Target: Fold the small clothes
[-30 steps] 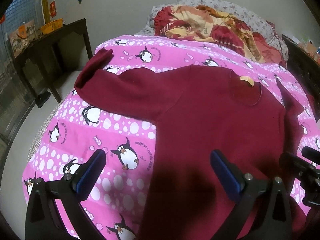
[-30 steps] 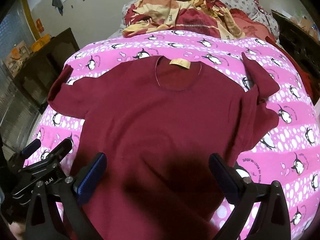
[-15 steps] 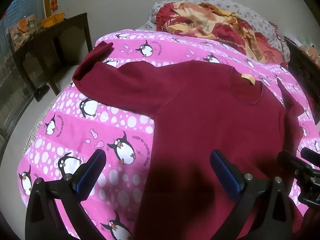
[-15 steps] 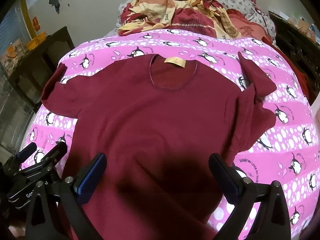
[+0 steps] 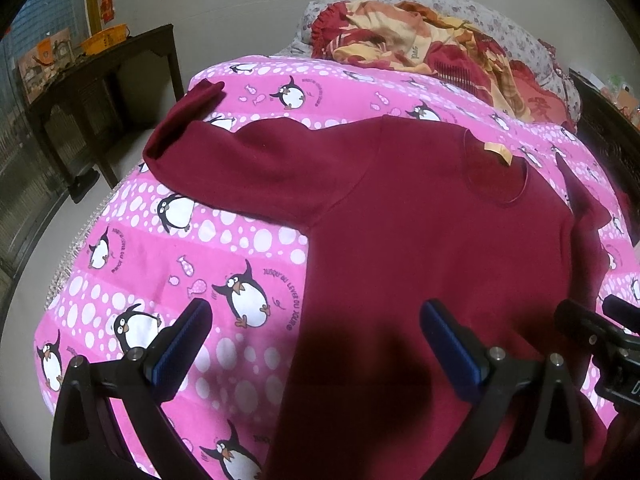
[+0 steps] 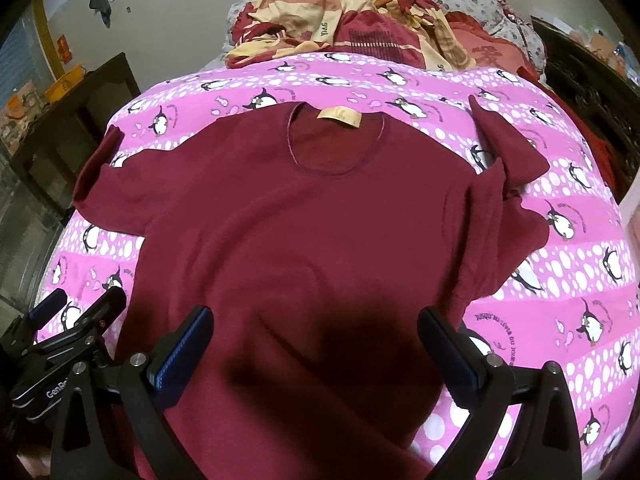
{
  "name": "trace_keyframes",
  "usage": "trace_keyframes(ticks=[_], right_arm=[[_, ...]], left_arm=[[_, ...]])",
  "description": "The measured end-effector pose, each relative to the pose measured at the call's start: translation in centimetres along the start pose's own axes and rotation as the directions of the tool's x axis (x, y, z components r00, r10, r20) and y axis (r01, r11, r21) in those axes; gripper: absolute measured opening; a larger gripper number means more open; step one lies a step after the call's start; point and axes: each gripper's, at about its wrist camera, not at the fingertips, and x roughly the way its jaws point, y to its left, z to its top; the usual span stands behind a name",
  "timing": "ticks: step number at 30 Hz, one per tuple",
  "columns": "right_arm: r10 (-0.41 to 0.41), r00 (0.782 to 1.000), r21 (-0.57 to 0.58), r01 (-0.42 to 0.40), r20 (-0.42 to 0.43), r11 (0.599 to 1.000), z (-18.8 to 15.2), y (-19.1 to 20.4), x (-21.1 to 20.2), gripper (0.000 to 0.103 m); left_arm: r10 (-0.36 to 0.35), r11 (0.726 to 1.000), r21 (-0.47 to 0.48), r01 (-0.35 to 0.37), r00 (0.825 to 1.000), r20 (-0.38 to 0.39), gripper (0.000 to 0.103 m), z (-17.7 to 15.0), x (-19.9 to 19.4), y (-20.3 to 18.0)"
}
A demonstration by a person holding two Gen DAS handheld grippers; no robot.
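Observation:
A maroon long-sleeved top (image 5: 420,232) lies flat on a pink penguin bedspread (image 5: 168,264), neck with tan label (image 6: 338,117) at the far end. Its left sleeve (image 5: 224,156) stretches out to the left; its right sleeve (image 6: 508,184) is bunched and folded at the right. My left gripper (image 5: 316,332) is open and empty above the top's lower left edge. My right gripper (image 6: 316,332) is open and empty above the top's lower middle. Each gripper shows at the edge of the other's view: the right gripper (image 5: 600,340) and the left gripper (image 6: 76,316).
A heap of red and yellow bedding (image 6: 360,24) lies at the head of the bed. A dark wooden table (image 5: 100,76) stands to the left, with an orange basket (image 5: 104,38) on it. Dark furniture (image 6: 592,76) stands at the right. The bed edge drops off at the left.
Both grippers have drawn back and risen slightly, so the top sits a little lower and farther in view. Both stay open. The top has not moved.

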Motion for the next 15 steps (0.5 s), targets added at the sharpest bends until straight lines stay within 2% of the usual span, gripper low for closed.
trace_keyframes(ticks=[15], right_arm=[[-0.015,1.0,-0.006,0.015,-0.013,1.0,-0.16,-0.05,0.9,0.103]], left_arm=[[-0.003,1.0,0.0,0.003,1.0,-0.012,0.103,0.16,0.62,0.14]])
